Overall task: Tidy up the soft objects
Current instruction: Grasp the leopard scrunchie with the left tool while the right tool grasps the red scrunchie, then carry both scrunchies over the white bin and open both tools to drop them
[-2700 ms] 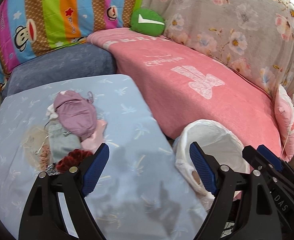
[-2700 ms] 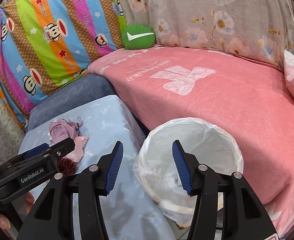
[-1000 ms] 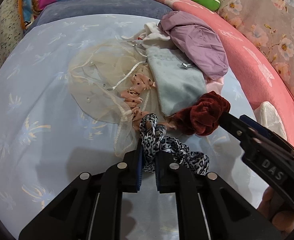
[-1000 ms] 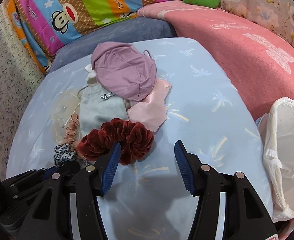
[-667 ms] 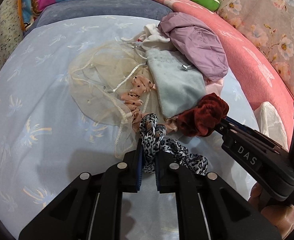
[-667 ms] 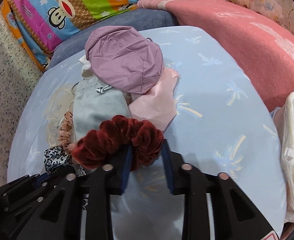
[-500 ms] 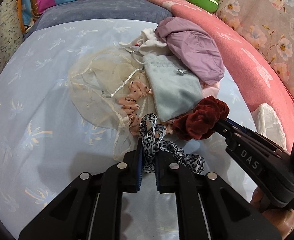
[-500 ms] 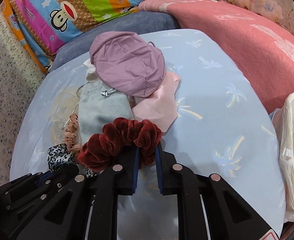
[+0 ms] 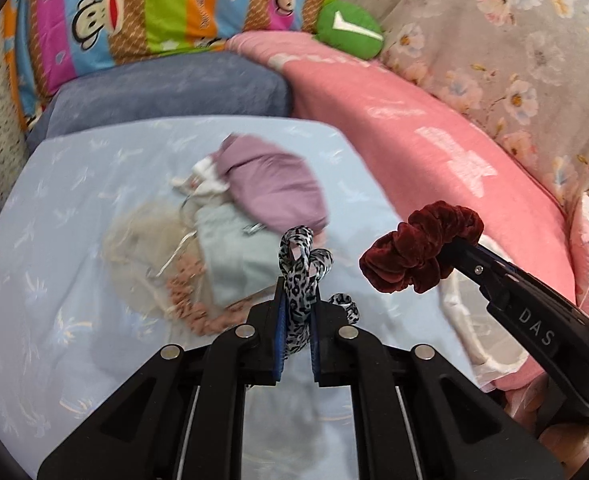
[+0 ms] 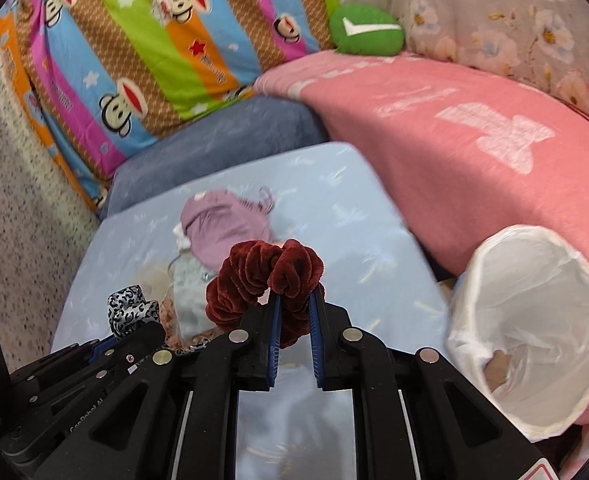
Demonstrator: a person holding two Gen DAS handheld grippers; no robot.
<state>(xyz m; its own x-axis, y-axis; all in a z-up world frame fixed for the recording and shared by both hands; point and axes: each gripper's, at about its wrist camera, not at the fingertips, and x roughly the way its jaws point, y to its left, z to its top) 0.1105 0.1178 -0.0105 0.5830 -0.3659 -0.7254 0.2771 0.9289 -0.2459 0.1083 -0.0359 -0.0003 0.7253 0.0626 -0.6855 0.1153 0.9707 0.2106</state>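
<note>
My left gripper (image 9: 296, 285) is shut on a leopard-print scrunchie (image 9: 300, 264), which hangs lifted off the light blue tablecloth (image 9: 66, 208). To its right, my right gripper (image 10: 294, 300) is shut on a dark red velvet scrunchie (image 10: 262, 276), also in the air; the same scrunchie (image 9: 422, 248) shows in the left wrist view. On the cloth below lie a purple cap (image 9: 278, 188), a grey pouch (image 9: 234, 256), a cream mesh pouch (image 9: 142, 240) and a pink scrunchie (image 9: 186, 294). The leopard scrunchie (image 10: 128, 306) also shows at the left of the right wrist view.
A bin lined with a white plastic bag (image 10: 479, 268) stands at the table's right edge, mouth tilted toward me. Behind the table are a pink blanket (image 10: 454, 128), a blue-grey cushion (image 9: 166, 92), a striped monkey-print pillow (image 10: 134, 40) and a green cushion (image 9: 350, 30).
The right jaws closed on the red scrunchie. Both grippers then rose, lifting the red and the leopard scrunchie off the pile; the view now takes in the sofa and the bin.
</note>
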